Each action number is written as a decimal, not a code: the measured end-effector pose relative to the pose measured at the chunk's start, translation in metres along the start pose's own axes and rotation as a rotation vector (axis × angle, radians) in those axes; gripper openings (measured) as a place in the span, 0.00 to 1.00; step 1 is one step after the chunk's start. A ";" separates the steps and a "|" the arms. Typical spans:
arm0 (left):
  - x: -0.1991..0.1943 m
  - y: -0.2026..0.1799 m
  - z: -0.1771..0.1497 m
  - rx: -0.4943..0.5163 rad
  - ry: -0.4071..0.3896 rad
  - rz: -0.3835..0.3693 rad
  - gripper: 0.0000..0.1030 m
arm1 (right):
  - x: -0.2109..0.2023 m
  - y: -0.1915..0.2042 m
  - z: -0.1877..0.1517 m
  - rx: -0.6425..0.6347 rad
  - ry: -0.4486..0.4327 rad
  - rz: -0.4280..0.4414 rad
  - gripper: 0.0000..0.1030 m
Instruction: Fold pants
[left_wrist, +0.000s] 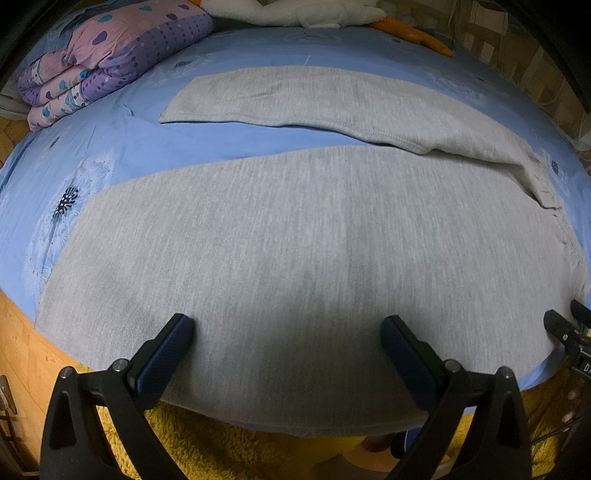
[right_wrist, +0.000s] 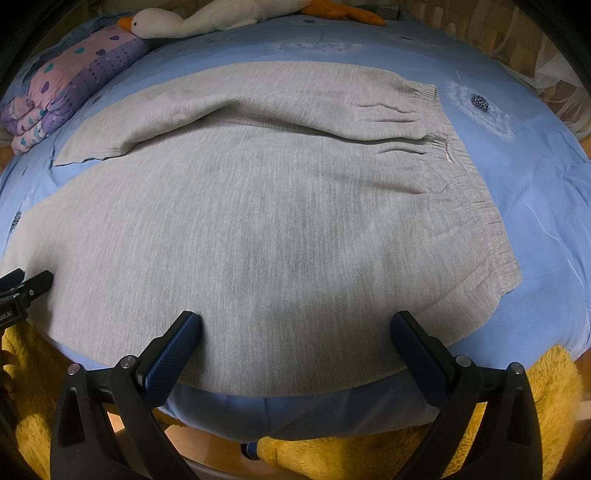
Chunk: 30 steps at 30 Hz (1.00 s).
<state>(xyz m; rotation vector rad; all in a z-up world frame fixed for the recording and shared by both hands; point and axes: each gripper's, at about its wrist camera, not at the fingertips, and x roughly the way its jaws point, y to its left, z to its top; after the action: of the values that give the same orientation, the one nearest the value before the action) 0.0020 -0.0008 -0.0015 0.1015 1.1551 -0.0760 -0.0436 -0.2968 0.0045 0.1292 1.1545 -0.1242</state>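
Grey sweatpants (left_wrist: 295, 240) lie spread flat on the blue bedsheet (left_wrist: 110, 155), near leg at the bed's edge. I see my left gripper (left_wrist: 288, 328) and right gripper (right_wrist: 295, 325) both wide open above them, holding nothing. Beyond, a folded quilt (left_wrist: 110, 55) far left, and a plush goose (right_wrist: 192, 20).

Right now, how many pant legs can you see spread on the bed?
2. The near leg lies flat along the bed's front edge, under both open grippers. The far leg lies farther back, angled away toward the folded blanket. Neither is folded yet.
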 end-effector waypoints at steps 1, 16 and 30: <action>0.000 0.000 0.000 0.000 0.001 0.000 1.00 | 0.001 -0.002 0.002 0.000 0.000 0.000 1.00; 0.000 -0.001 -0.001 0.003 0.007 0.001 1.00 | 0.001 -0.004 0.001 0.005 -0.002 -0.005 1.00; -0.004 0.004 0.019 -0.001 0.064 -0.063 1.00 | -0.004 -0.012 0.011 0.003 0.034 0.032 1.00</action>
<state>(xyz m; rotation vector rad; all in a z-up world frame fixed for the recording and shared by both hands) 0.0177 0.0009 0.0095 0.0675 1.2222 -0.1289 -0.0373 -0.3101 0.0116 0.1528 1.1853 -0.0958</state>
